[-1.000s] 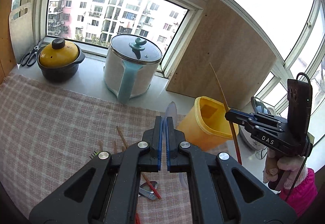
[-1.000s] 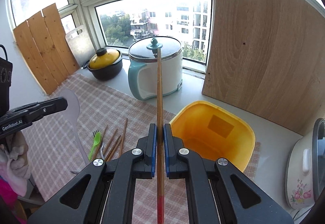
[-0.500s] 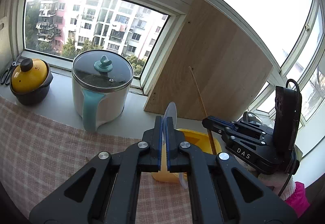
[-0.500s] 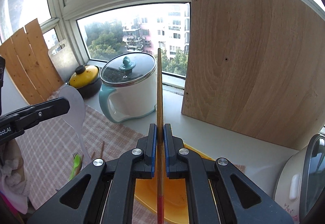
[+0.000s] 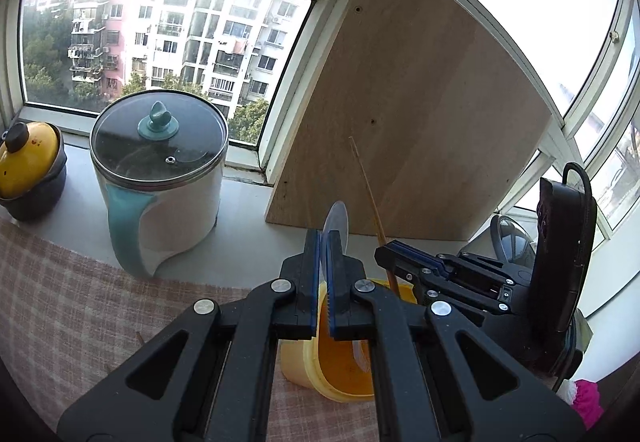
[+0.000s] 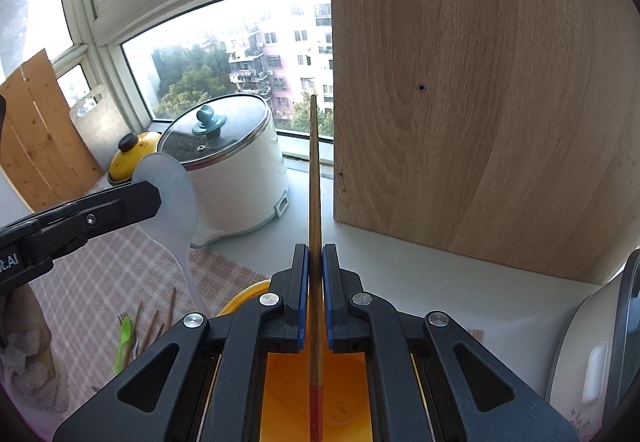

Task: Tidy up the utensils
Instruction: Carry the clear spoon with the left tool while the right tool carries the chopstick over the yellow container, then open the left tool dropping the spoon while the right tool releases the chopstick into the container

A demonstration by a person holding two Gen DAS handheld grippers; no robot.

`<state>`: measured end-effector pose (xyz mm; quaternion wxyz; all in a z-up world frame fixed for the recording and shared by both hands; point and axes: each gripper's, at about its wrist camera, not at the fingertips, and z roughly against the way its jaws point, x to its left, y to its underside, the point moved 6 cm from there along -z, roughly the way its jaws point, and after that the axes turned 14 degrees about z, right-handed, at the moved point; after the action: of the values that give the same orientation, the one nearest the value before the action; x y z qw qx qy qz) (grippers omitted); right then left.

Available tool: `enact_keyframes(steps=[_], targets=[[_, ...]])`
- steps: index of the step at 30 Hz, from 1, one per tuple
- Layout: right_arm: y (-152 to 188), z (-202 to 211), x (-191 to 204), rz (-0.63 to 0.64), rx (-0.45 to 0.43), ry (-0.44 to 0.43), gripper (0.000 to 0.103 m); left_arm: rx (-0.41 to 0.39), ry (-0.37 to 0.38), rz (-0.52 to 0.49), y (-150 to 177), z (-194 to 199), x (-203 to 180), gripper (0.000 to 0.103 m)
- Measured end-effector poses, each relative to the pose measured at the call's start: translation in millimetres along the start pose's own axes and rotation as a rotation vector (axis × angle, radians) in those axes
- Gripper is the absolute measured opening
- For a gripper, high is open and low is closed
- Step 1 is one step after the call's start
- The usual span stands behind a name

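The left claw (image 5: 324, 242) is clamped on the handle of a translucent white spoon (image 6: 170, 197); the spoon's bowl stands above the jaws and its handle runs down toward the yellow tub (image 5: 340, 374) beneath. The right claw (image 6: 315, 258) is clamped on a single wooden chopstick (image 6: 315, 177), held near upright, with its red-painted end hanging inside the same tub. Both claws sit side by side over the tub, close together but apart.

The tub stands on the table (image 5: 240, 234), at the far edge of a checked cloth (image 5: 60, 302). On the cloth, to the left of the tub, lie several loose chopsticks (image 6: 154, 322) and a green fork (image 6: 124, 338), untouched.

Behind the tub a wooden board (image 6: 480, 101) leans against the window frame. Left of it, on the table's back edge by the window, stands a white pot with a glass lid (image 5: 160, 177), and beside that a dark pot with a yellow lid (image 5: 28, 169). At the far left, more boards (image 6: 36, 137) lean upright against the wall. A white appliance (image 6: 592, 354) occupies the right end of the table.
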<state>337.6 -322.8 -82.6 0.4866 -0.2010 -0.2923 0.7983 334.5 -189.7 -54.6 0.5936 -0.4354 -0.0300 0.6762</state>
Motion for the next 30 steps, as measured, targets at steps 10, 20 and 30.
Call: enact_keyframes(steps=[10, 20, 30], targets=[[9, -7, 1, 0.011, 0.027, -0.001, 0.005, 0.038, -0.005, -0.028, 14, -9, -1, 0.0], [11, 2, 4, 0.013, 0.033, 0.024, 0.029, 0.047, 0.005, -0.061, 20, 2, -2, 0.025], [17, 29, 5, -0.003, 0.006, 0.104, 0.055, -0.005, -0.004, -0.053, 17, 36, 11, 0.029]])
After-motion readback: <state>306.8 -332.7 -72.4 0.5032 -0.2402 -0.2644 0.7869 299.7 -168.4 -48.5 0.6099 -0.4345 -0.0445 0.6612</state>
